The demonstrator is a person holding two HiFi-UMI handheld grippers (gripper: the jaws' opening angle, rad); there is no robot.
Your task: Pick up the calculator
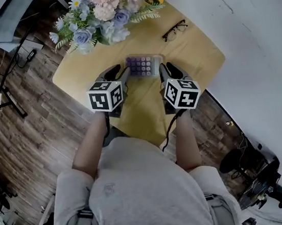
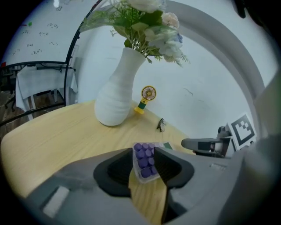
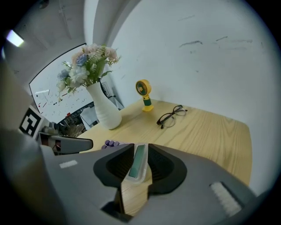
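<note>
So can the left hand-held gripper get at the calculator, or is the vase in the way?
Probably yes. The left hand-held gripper has its open jaws either side of the calculator at its purple-button end; the vase stands well behind, clear of the way.

L gripper (image 1: 120, 72) at calculator's (image 1: 144, 65) left end, R gripper (image 1: 169, 70) at its right end, both angled down toward it. Each has jaws apart, straddling one end of calculator; pads don't look pressed on. L forearm (image 1: 90, 151) and R forearm (image 1: 186, 142) reach fwd toward calculator, roughly parallel.
</note>
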